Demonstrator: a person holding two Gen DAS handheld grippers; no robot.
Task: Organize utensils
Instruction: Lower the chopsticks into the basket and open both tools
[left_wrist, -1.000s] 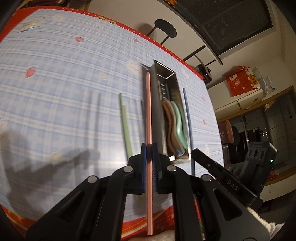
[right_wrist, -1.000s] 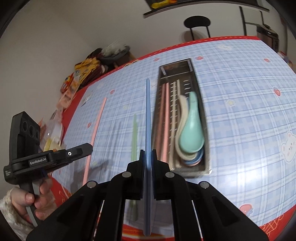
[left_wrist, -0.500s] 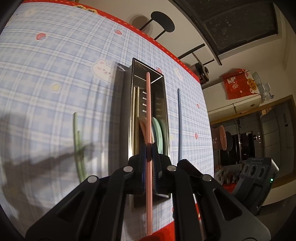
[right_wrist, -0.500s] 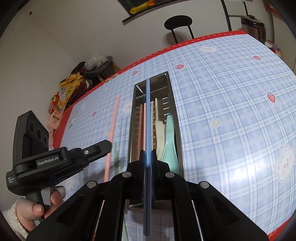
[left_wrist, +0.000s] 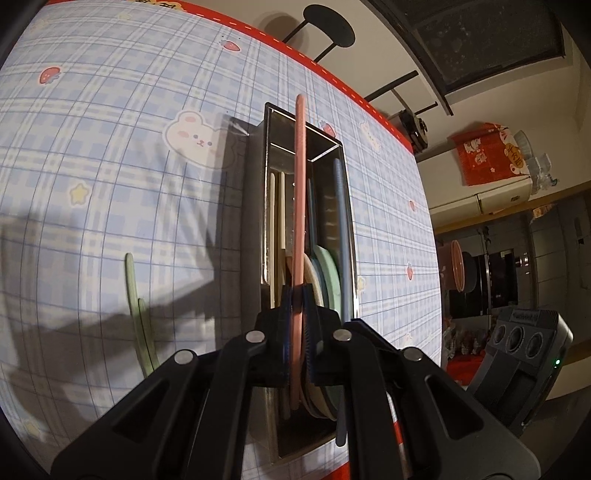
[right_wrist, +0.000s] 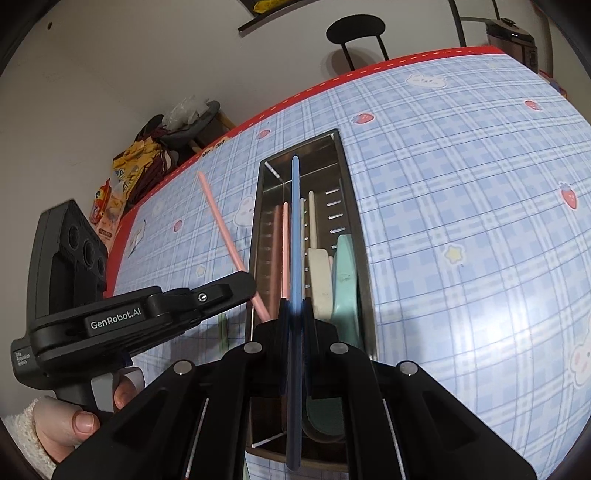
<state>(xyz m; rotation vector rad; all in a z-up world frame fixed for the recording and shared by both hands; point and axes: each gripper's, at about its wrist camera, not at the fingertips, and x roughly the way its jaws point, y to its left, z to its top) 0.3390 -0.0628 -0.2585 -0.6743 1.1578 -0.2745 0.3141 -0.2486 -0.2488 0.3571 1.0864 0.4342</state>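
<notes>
**A:** What's on my left?

**B:** On my left wrist view, two green chopsticks (left_wrist: 137, 306) lie on the checked tablecloth (left_wrist: 110, 147), well apart from the metal utensil tray (left_wrist: 266, 206). My left gripper (left_wrist: 297, 295) is pinching a pink chopstick (left_wrist: 300, 206), which runs lengthwise above the tray.

**A:** And in the tray?

**B:** Cream chopsticks (left_wrist: 277, 221) along its left wall, then stacked spoons (left_wrist: 325, 273), cream and mint on top.

**A:** The right side?

**B:** My right gripper (right_wrist: 294, 306) is clamped on a blue chopstick (right_wrist: 295, 229), also held lengthwise over the tray. In that view, the left gripper sits at the left with a hand (right_wrist: 66, 424) under it, its pink chopstick slanting toward the tray's left wall. Whether either stick touches the tray, I can't tell.
</notes>
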